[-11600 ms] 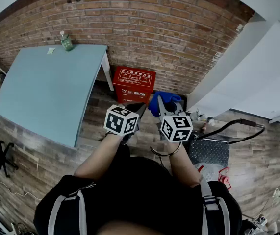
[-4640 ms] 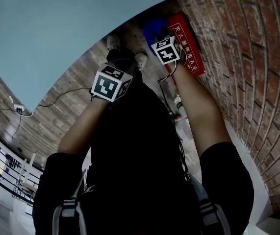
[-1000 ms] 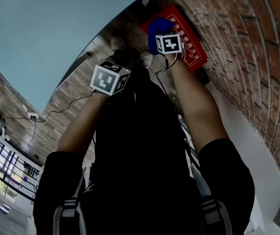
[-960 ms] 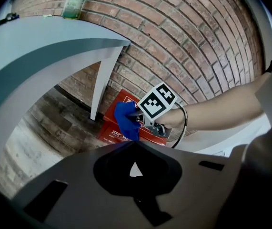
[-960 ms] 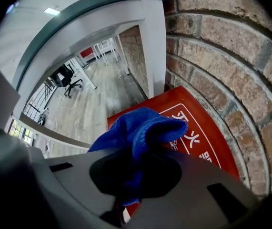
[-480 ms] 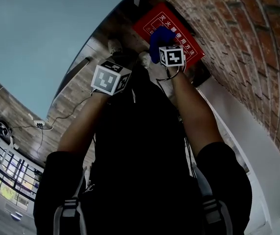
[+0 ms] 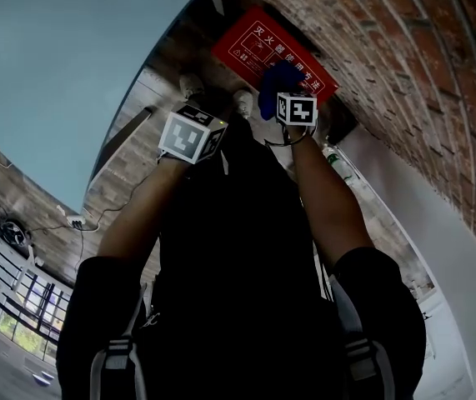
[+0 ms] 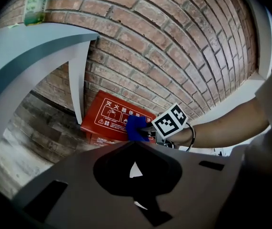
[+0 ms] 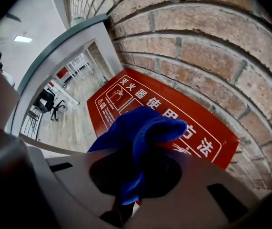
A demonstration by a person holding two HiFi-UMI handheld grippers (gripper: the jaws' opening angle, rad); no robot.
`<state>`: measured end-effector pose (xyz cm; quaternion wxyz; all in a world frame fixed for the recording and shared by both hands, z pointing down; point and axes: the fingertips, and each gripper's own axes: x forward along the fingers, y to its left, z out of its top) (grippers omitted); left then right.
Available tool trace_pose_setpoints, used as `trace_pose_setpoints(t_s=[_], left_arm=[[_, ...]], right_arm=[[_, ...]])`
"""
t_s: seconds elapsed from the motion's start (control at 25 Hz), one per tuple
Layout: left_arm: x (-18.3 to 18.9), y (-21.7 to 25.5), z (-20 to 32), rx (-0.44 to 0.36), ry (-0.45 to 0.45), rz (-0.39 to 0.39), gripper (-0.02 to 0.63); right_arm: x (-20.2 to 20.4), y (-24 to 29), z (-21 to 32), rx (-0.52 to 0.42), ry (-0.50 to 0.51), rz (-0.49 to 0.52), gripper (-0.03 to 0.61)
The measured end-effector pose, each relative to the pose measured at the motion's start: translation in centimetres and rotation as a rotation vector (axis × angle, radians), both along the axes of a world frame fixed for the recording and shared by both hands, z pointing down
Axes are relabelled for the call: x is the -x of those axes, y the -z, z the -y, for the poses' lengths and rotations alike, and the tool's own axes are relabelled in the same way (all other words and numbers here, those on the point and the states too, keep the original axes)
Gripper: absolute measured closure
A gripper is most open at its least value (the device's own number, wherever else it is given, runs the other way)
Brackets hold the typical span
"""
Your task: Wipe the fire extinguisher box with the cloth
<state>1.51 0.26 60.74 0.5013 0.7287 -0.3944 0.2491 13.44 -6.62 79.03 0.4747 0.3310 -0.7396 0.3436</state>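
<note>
Brick wall (image 7: 404, 48) behind, table (image 7: 46, 57) leg at left | red fire extinguisher box (image 7: 250, 44) on floor vs wall | step: wiping top, prob. mid-pass; next: sweep along printed face, steady press | room: free lengthwise; wall + leg hem sides | right gripper (image 9: 121, 213) clamped on blue cloth (image 7: 278, 86) at lid | left gripper (image 8: 135, 149) jaws together, empty.
</note>
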Motion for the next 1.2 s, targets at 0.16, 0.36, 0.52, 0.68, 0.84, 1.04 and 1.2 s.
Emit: trace_pose_setpoints(t_s=[0.16, 0.36, 0.52, 0.68, 0.84, 1.04, 1.2], left_arm=[[-0.4, 1.1, 1.0, -0.025, -0.034, 0.036, 0.619], [-1.7, 2.4, 1.7, -0.038, -0.047, 0.037, 0.62], [-2.9, 3.6, 1.4, -0.054, -0.08, 0.04, 0.618], [-4.0, 5.2, 0.9, -0.044, -0.108, 0.066, 0.618], [-5.8, 4.9, 1.0, -0.066, -0.118, 0.041, 0.619], [-8.2, 7.6, 2.3, -0.142, -0.156, 0.032, 0.618], [-9.7, 8.7, 3.4, -0.212, -0.188, 0.05, 0.618]], right_arm=[[-3.9, -0.1, -1.3, 0.011, -0.041, -0.04, 0.537], [-8.4, 0.0, -3.0, 0.021, -0.112, -0.067, 0.537], [-12.0, -0.2, -5.3, 0.086, -0.262, -0.081, 0.537], [-14.0, 0.1, -6.3, 0.128, -0.32, -0.085, 0.537], [-14.4, 2.4, -5.3, 0.069, -0.329, -0.052, 0.537], [-13.2, 7.4, -3.8, -0.059, -0.284, 0.028, 0.537], [-11.9, 13.2, -2.0, -0.215, -0.28, 0.157, 0.537]])
